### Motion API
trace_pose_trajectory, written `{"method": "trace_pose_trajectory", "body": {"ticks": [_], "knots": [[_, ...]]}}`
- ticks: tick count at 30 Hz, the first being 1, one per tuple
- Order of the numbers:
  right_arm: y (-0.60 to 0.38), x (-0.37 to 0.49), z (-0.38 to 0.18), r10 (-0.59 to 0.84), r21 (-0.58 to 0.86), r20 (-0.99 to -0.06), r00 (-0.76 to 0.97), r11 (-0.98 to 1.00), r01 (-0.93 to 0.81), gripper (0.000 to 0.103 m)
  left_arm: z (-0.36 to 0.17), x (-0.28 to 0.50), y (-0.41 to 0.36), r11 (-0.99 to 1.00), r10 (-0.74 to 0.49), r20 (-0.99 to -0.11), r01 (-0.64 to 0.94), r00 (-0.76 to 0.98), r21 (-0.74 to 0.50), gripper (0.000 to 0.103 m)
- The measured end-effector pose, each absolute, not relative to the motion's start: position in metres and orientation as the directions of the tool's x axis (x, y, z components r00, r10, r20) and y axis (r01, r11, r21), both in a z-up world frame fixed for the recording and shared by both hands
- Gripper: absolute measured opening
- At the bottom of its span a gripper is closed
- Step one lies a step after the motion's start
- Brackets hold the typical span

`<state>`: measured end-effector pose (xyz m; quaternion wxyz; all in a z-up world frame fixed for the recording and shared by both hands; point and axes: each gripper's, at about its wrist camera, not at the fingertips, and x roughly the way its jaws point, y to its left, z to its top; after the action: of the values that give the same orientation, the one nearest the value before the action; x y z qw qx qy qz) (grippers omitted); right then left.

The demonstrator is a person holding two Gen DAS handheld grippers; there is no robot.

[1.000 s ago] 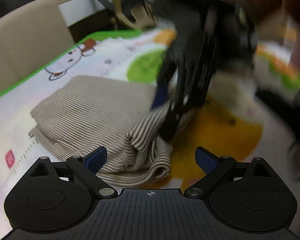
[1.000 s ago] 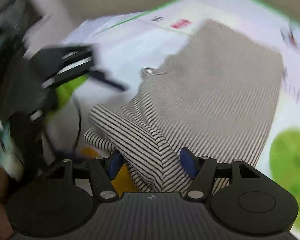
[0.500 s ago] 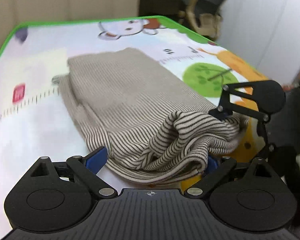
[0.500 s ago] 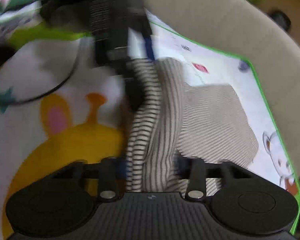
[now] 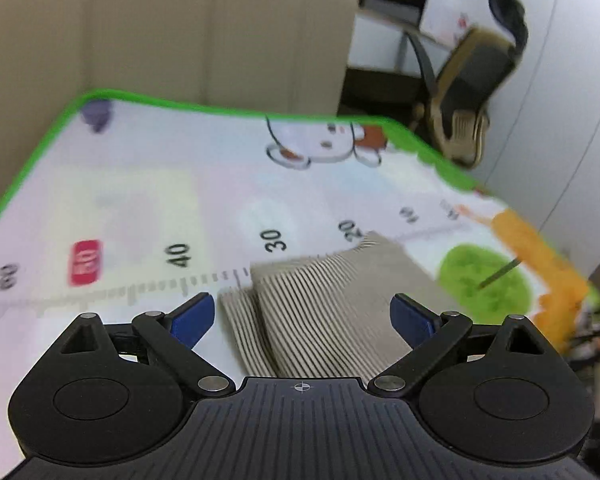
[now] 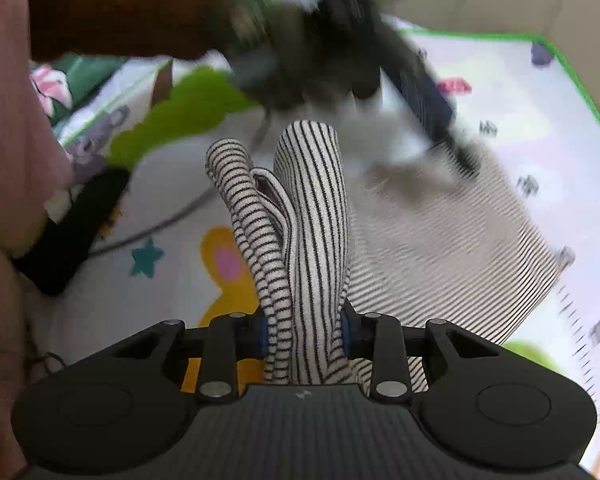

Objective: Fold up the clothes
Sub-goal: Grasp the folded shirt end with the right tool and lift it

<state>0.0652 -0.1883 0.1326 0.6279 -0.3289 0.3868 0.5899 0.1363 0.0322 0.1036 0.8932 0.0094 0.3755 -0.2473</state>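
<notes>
Mat (image 5: 148, 200) ruler: 20, 30, 40.

left hand-held gripper (image 6: 380, 64) — motion-blurred, state unclear

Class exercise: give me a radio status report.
Right gripper shut on striped garment. Left gripper open, above garment. Play mat underneath, nothing blocking.
</notes>
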Motion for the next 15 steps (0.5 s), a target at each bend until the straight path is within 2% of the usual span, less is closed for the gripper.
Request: {"method": "trace_pose_trajectory", "body": {"ticks": [5,9,12,15], "knots": [[-0.146,0.127,0.164,0.533,0.002,-0.843,0.07,0.132,-0.991,0.03,0.046,0.169,0.014,0.87,-0.373,-0.774,0.482,0.511,-0.101,0.098],[-0.122,0.182,0.116,0.524,0.015,-0.848,0.074,0.163,-0.986,0.031,0.038,0.173,0.046,0.877,-0.438,-0.739,0.426,0.512,-0.224,0.095],[-0.121,0.206,0.073,0.512,0.031,-0.855,0.076,0.198,-0.98,0.034,0.045,0.167,0.085,0.91,-0.411,-0.723,0.299,0.555,-0.288,0.086],[-0.13,0.218,0.064,0.566,0.064,-0.821,0.077,0.225,-0.972,0.04,0.06,0.153,0.119,0.927,-0.372,-0.707,0.209,0.601,-0.31,0.086]]}}
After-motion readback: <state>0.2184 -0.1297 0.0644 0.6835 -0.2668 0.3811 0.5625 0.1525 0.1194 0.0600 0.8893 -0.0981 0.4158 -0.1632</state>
